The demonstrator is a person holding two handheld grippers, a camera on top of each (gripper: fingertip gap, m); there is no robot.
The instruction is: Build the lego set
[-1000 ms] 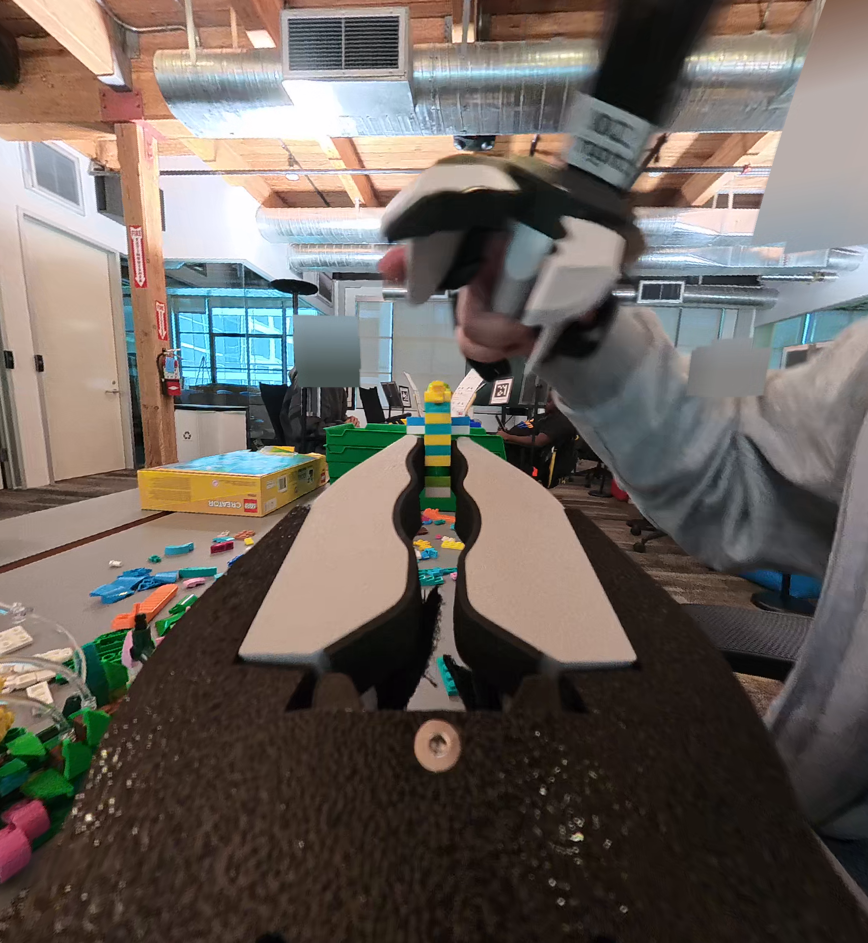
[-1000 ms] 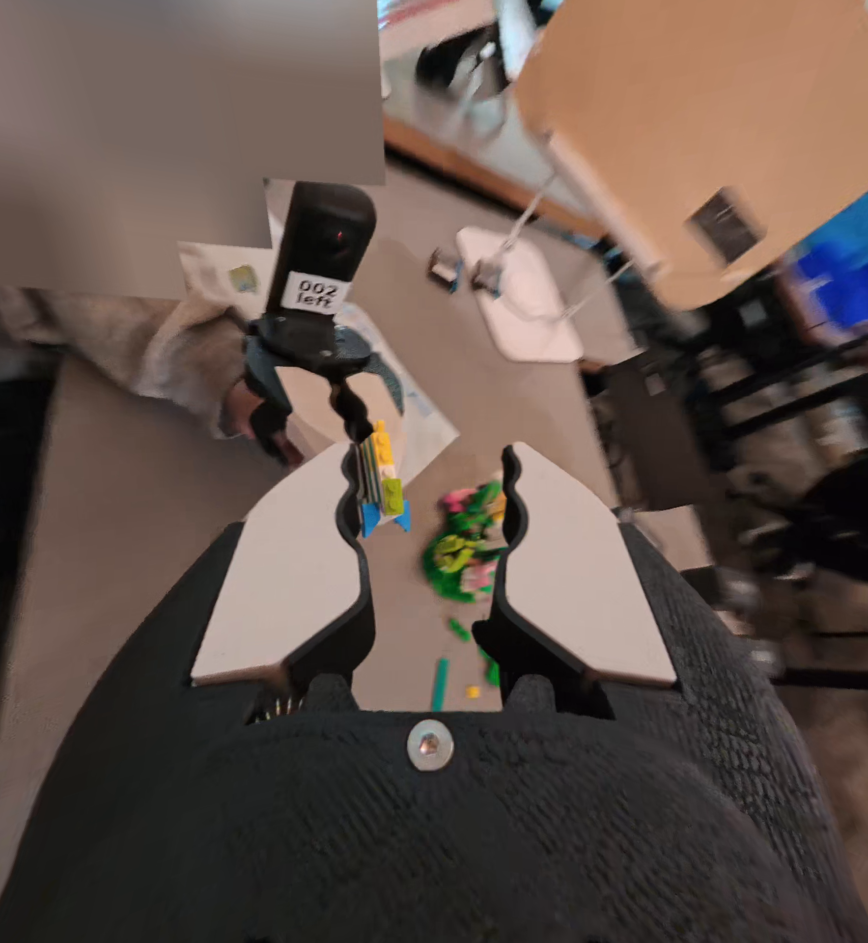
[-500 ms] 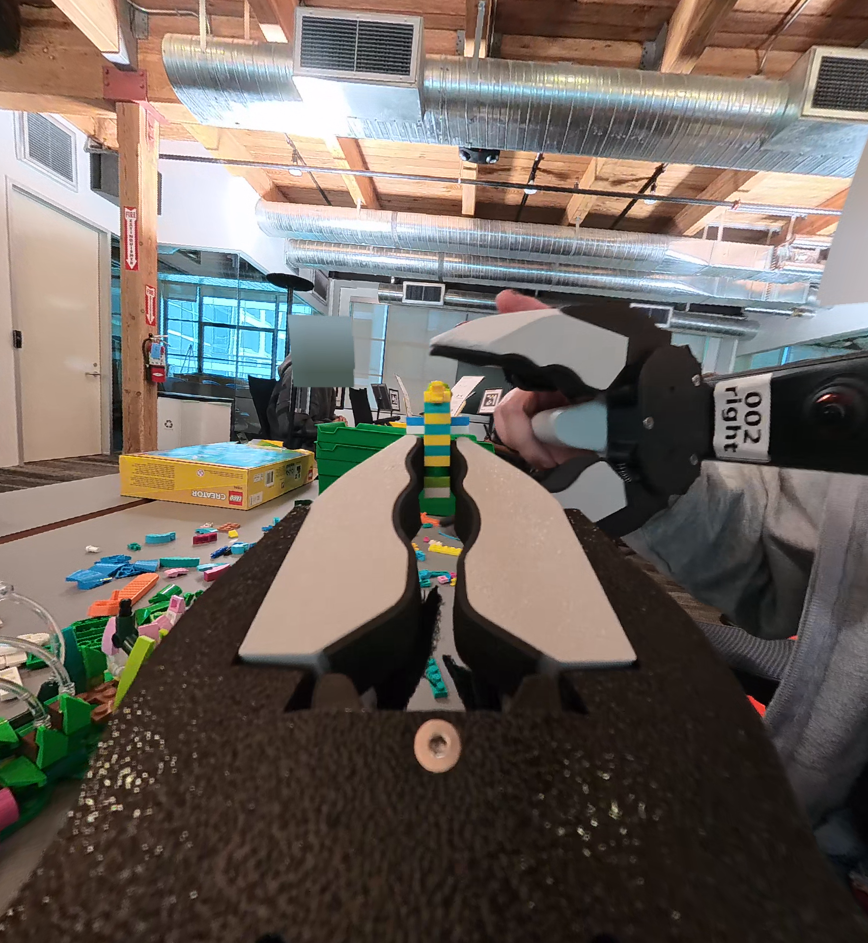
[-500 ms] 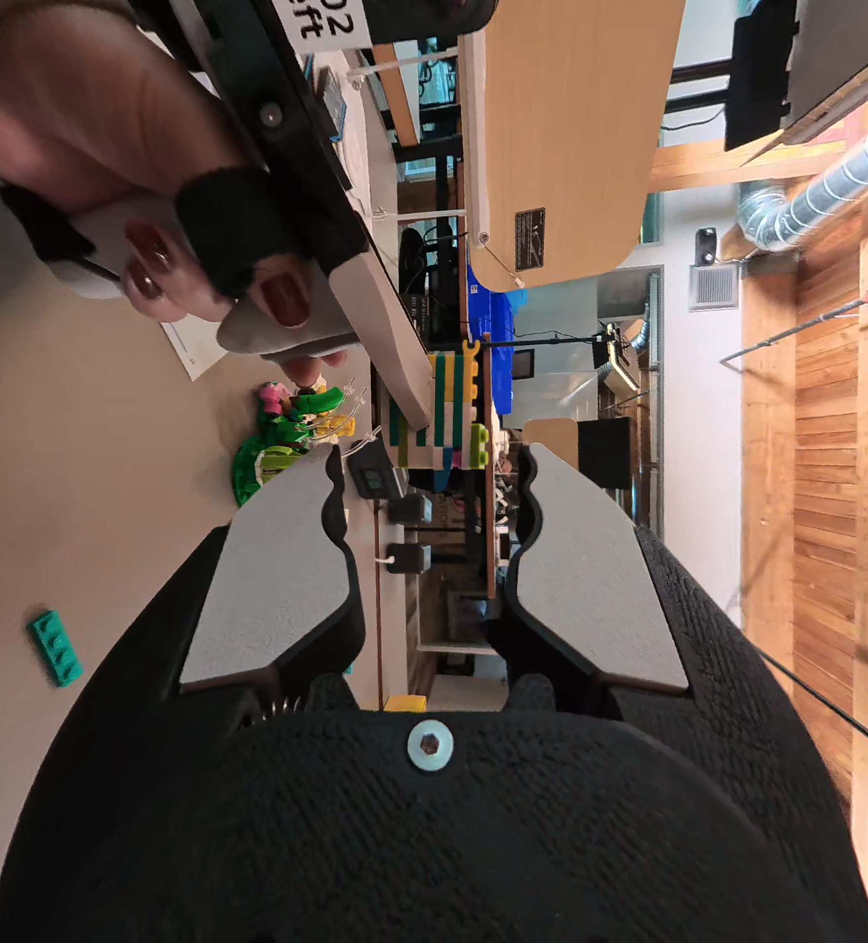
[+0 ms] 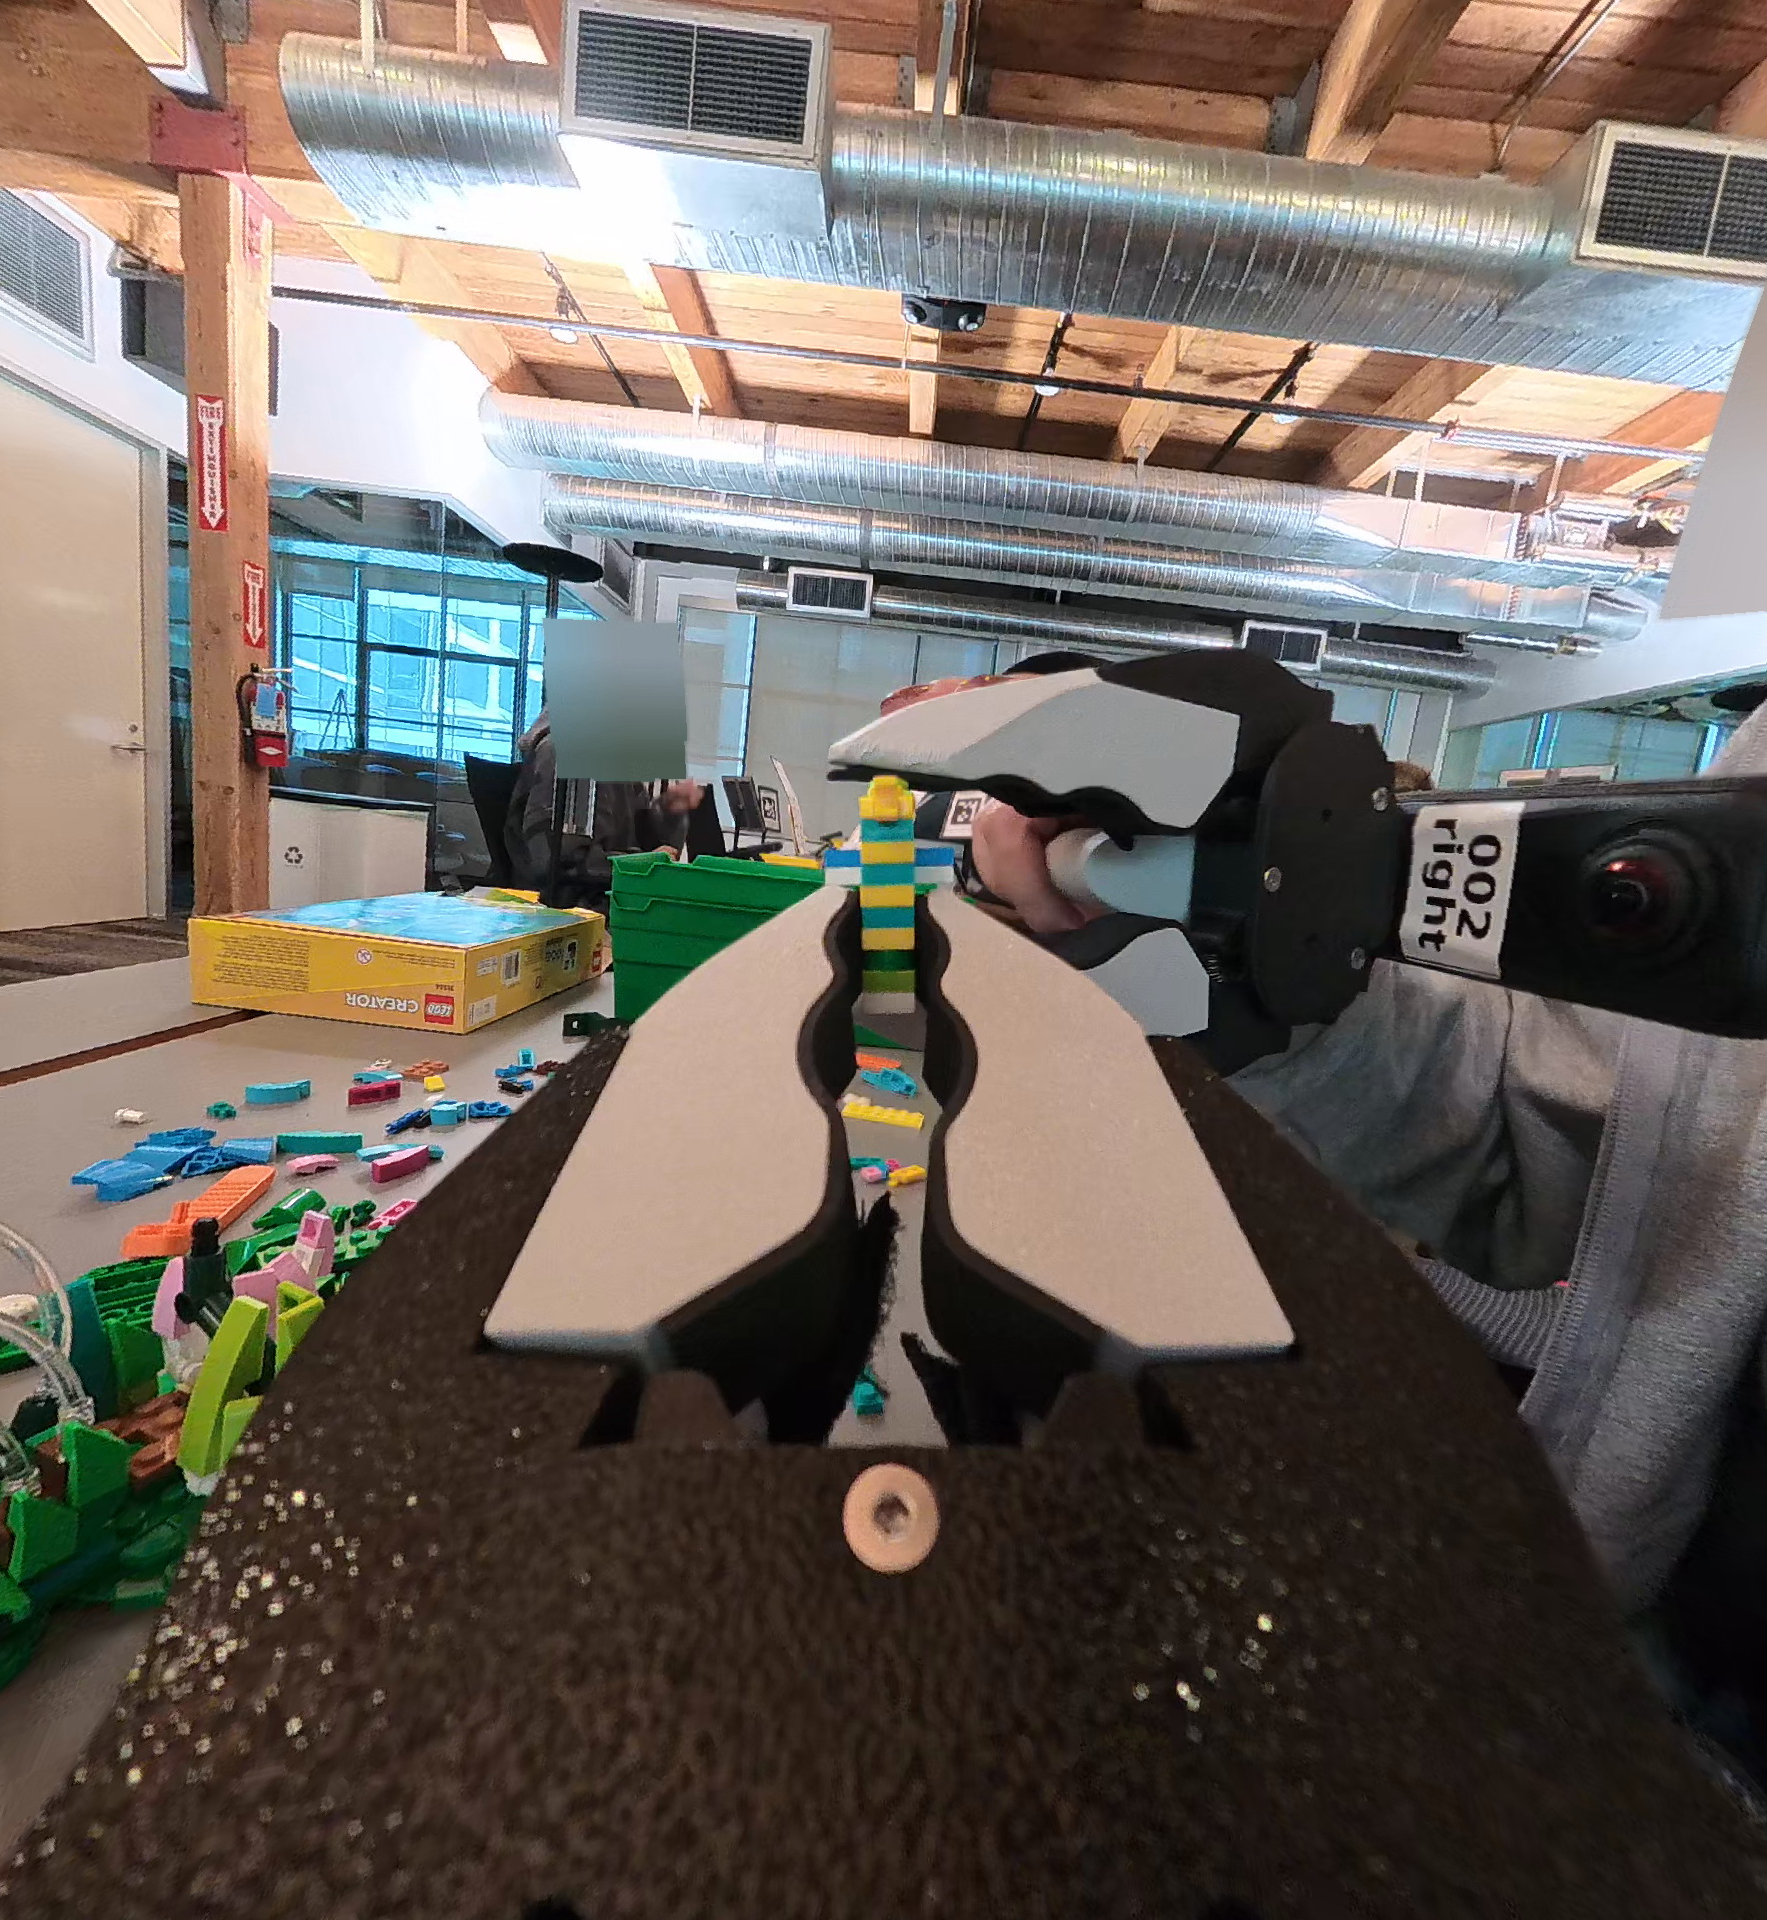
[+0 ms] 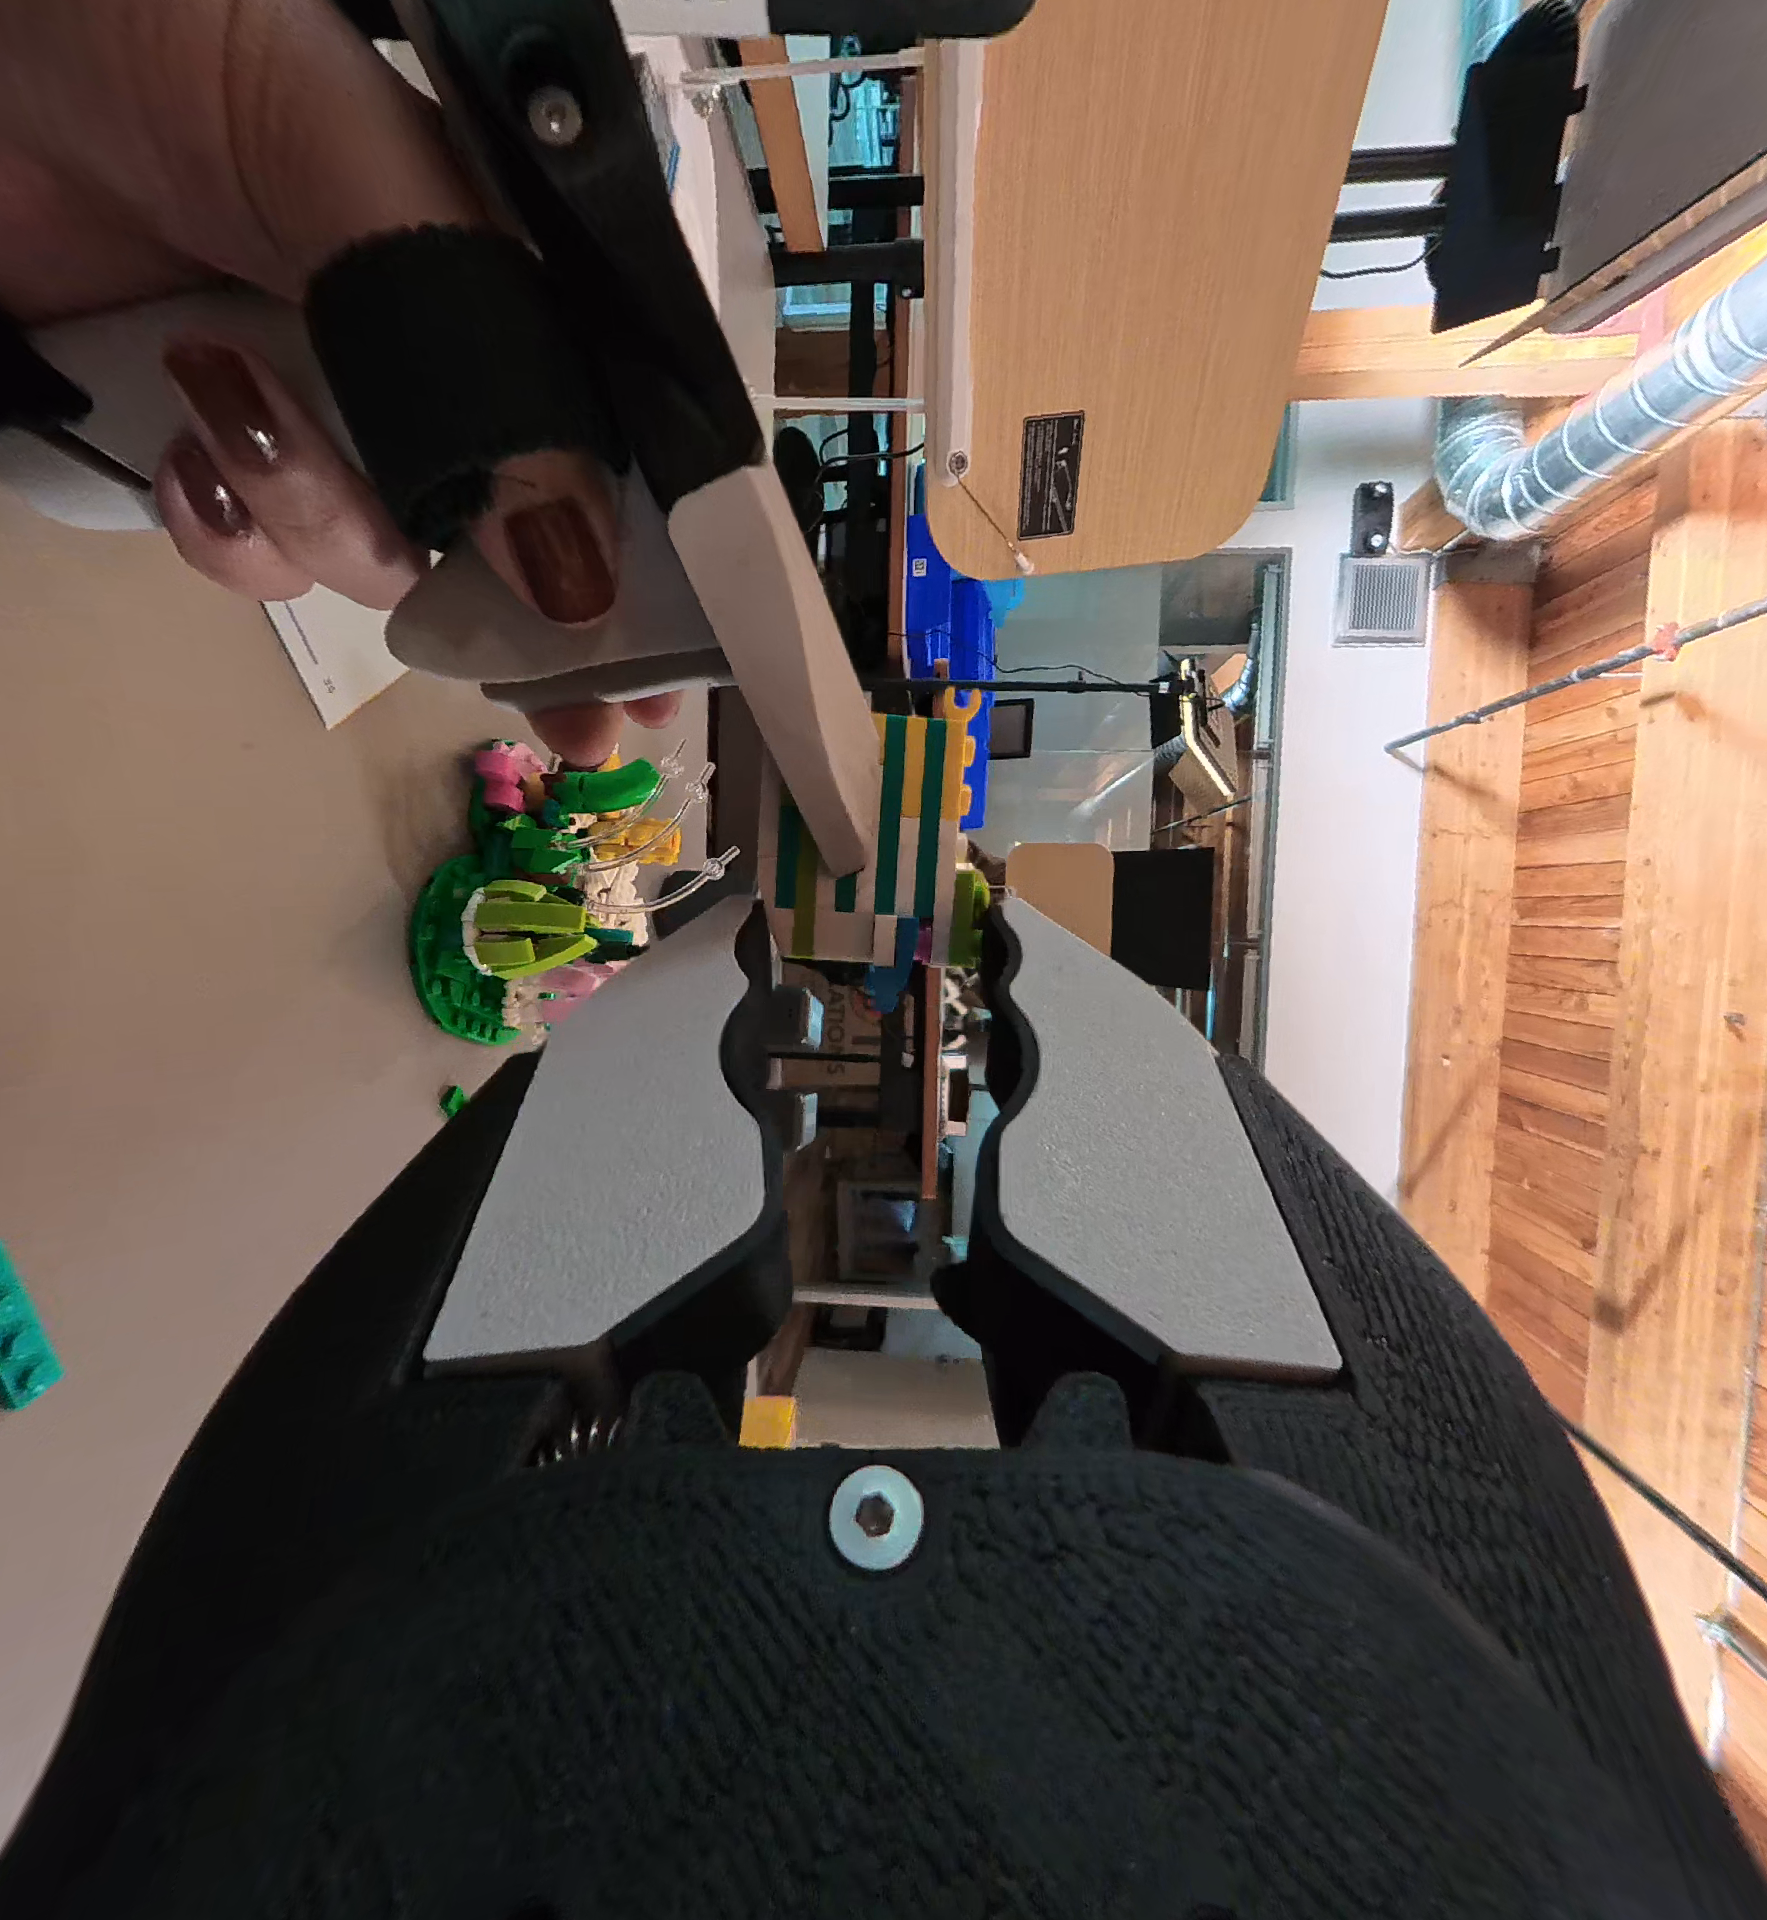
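The left gripper (image 5: 887, 914) clamps a striped yellow, teal and green lego stack (image 5: 887, 902). The right gripper (image 6: 871, 925) (jaws parted, empty) should close squarely across the stack's top, pressing without tilting it.

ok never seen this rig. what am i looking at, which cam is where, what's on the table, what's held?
No robot here: a person holds a handheld two-finger gripper in each hand, and each carries a wide-angle camera looking forward along its jaws.

Left wrist view: the left gripper is shut on a striped lego stack, held upright. The right gripper comes in from the right with its jaws apart, one finger just over the stack's top.

Right wrist view: this camera is rolled sideways. Its open jaws flank the same stack, and the hand on the left gripper fills the top left.

On the grey table: loose bricks, a green plant model, a yellow box and green bins.
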